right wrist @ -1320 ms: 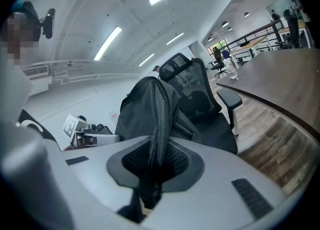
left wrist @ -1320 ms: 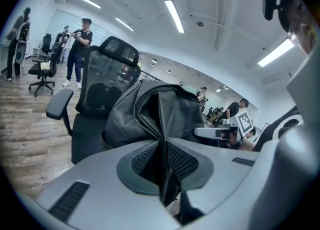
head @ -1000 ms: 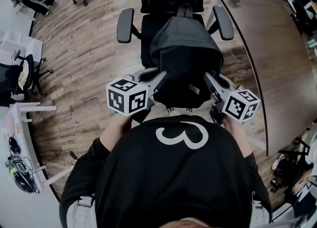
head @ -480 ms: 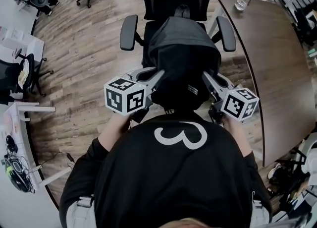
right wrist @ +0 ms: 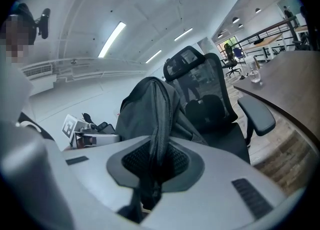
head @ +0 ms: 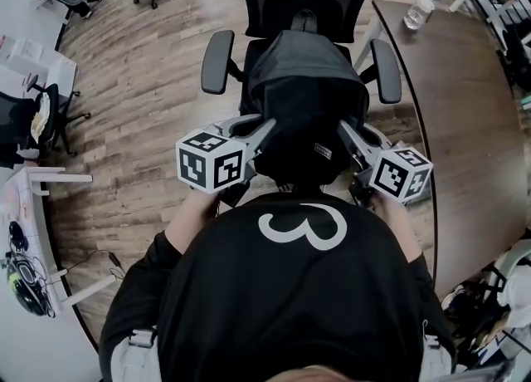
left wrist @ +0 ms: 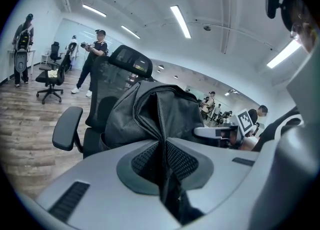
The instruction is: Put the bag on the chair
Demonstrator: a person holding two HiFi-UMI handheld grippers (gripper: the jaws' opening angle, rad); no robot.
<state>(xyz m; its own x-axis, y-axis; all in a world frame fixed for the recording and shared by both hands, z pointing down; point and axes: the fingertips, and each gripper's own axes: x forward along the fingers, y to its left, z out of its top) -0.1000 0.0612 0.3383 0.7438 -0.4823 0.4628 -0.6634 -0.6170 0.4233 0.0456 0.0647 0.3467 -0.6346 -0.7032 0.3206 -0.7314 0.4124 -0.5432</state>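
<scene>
Head view: bag (head: 307, 94) by chair (head: 217, 61)

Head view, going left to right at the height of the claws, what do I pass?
white desk → left claw → bag → right claw → brown table

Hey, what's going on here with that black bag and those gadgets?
A person is holding a handheld claw in each hand. The left claw and right claw are each clamped on a fold of the black bag, one on each side, holding it over the office chair. Whether it rests on the seat yet is unclear.
</scene>
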